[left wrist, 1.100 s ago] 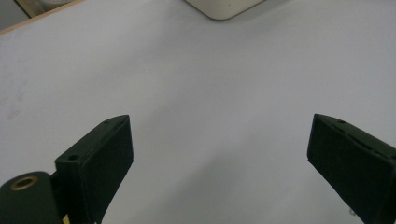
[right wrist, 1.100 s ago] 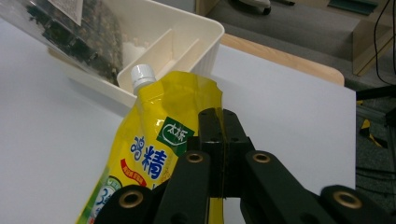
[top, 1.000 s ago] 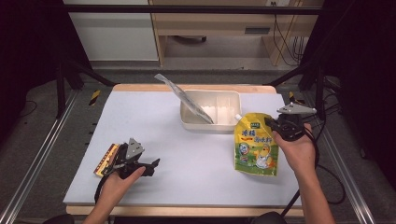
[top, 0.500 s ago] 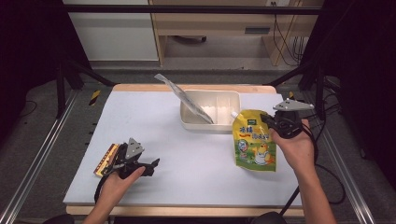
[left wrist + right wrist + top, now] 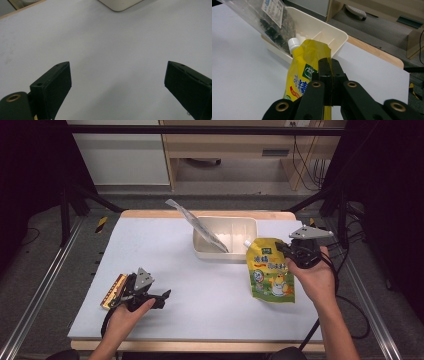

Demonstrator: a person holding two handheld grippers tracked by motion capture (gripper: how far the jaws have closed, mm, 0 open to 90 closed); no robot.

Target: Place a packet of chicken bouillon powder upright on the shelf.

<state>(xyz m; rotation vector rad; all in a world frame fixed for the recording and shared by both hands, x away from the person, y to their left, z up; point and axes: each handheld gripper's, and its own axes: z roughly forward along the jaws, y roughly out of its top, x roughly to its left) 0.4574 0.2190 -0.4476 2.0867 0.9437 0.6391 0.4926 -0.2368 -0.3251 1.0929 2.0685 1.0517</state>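
Beside the tray (image 5: 200, 251) our right gripper (image 5: 287, 251) jaws clamp the yellow pouch (image 5: 270, 275); we should lift it clear over the rim; left gripper (image 5: 162, 298) jaws gape wide.

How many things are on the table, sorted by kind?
Pouch: 1
Tray: 1
Clear bag: 1
Grippers: 2, left and right
Total: 5

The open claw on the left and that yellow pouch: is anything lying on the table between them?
No. In the high view, bare white table separates the left claw from the yellow pouch.
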